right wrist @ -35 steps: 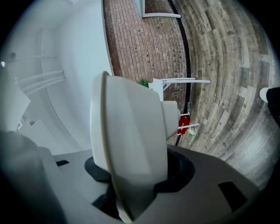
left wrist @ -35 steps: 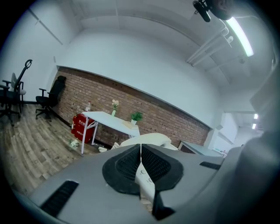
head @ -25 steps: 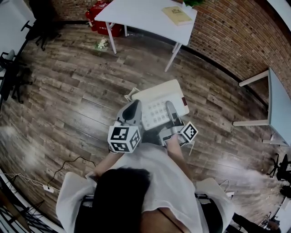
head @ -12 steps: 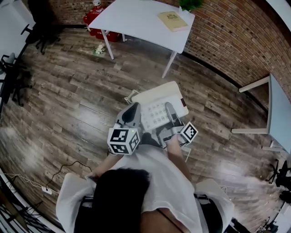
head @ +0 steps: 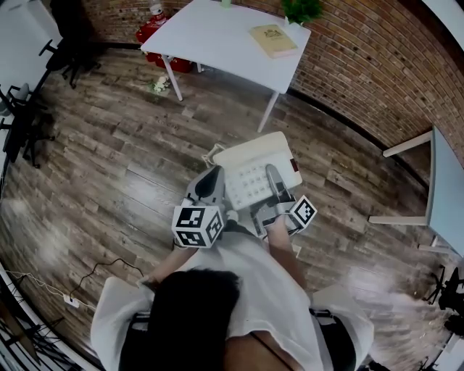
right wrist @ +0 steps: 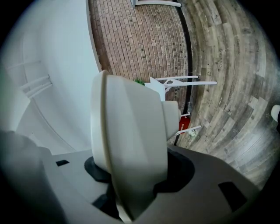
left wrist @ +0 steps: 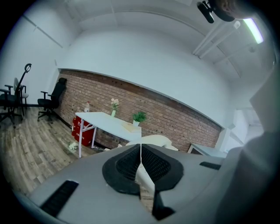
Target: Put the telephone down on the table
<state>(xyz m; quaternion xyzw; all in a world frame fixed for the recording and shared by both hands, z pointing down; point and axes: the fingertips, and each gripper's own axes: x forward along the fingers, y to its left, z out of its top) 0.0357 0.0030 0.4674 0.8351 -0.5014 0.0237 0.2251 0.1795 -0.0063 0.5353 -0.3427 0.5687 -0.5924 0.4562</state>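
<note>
The cream plastic desk telephone (head: 252, 168) was held up in front of the person's chest, over the dark wood-plank floor (head: 109, 152) and touching no surface, with its keypad facing upward in the head view. The left gripper (head: 211, 182) was at the telephone's left side. In the left gripper view its black pads (left wrist: 124, 166) were almost together, pinching a thin cream edge of the casing, with the rest of the body showing beyond them. The right gripper (head: 273, 181) was clamped on the telephone's right side, and in the right gripper view its jaws stood wider apart, pressed against a thick rounded part of the casing that filled the space between them. Each gripper's cube with square markers sat close to the person's body, the left cube (head: 197, 225) and the right cube (head: 304, 210) on either side of the white sleeves. The white rectangular table (head: 210, 40) stood well apart from the telephone, farther ahead beside the red brick wall (head: 362, 65). On it lay a tan book (head: 272, 40), and a green potted plant (head: 301, 9) stood at its far edge. A red box (head: 150, 30) sat on the floor below the table's far end. Black office chairs (head: 22, 123) stood at the left — a second pale table (head: 444, 181) at the right.
</note>
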